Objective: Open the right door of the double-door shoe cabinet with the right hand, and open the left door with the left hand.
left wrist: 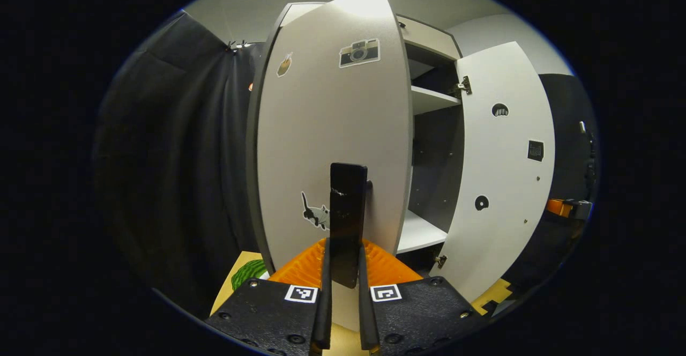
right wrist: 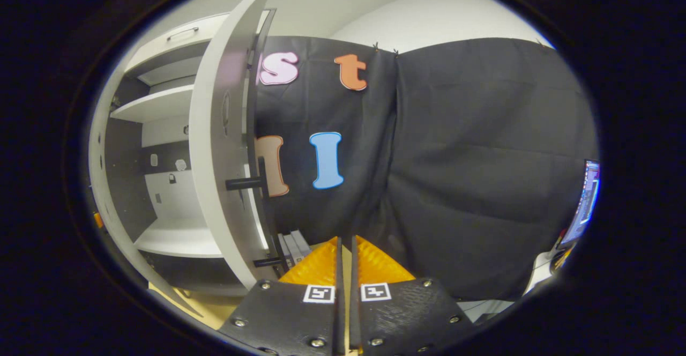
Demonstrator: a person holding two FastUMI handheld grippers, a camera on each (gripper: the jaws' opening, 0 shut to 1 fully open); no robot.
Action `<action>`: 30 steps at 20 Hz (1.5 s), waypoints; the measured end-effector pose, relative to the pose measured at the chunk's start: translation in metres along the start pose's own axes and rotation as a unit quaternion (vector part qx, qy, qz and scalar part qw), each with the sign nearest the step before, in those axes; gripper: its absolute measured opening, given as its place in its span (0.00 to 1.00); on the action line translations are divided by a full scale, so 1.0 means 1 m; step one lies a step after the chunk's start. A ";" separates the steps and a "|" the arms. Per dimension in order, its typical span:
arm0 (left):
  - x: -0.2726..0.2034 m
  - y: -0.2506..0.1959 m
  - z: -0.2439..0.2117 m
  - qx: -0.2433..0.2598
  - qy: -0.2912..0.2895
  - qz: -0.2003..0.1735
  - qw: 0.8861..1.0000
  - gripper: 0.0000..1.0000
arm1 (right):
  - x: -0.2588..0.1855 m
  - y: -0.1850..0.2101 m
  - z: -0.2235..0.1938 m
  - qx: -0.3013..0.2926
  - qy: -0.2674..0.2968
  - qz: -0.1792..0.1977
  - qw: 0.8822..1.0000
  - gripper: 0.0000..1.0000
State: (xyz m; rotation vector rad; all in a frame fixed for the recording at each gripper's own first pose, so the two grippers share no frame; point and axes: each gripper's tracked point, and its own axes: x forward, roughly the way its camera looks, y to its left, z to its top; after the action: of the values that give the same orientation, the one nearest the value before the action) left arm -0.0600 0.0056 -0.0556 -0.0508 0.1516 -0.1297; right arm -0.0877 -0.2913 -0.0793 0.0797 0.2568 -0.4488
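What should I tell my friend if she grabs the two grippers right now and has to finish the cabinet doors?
Left gripper: fingers shut on the left door handle, a dark upright bar.
Right gripper: fingers shut, holding nothing, pointing at the booth wall beside the right door.
Doors: the right door stands swung wide open, its handle free. The left door is only partly swung out, and the shelves inside show past its edge.
Done: right door opened and let go.
Left: probably keep pulling the left door until it is fully open, then release the handle.
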 end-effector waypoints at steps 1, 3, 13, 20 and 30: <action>-0.004 0.003 -0.001 0.001 0.001 0.004 1.000 0.22 | 0.001 0.001 -0.001 0.000 0.001 0.001 1.000 0.04; -0.010 0.009 -0.001 0.000 0.001 0.014 1.000 0.22 | 0.003 0.002 -0.002 -0.001 0.002 0.002 1.000 0.04; -0.031 0.035 -0.001 0.002 0.008 0.057 0.998 0.10 | 0.006 0.008 -0.004 0.003 0.005 0.013 1.000 0.04; -0.050 0.077 -0.003 0.009 0.012 0.117 0.993 0.02 | 0.010 0.014 -0.005 0.011 0.008 0.023 1.000 0.04; -0.061 0.131 -0.004 0.018 0.011 0.171 0.985 0.01 | 0.013 0.015 -0.009 0.012 0.011 0.028 0.999 0.04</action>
State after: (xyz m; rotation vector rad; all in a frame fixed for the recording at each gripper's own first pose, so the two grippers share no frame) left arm -0.1042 0.1435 -0.0580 0.0139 0.1777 0.2101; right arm -0.0723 -0.2820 -0.0908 0.1161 0.2703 -0.3949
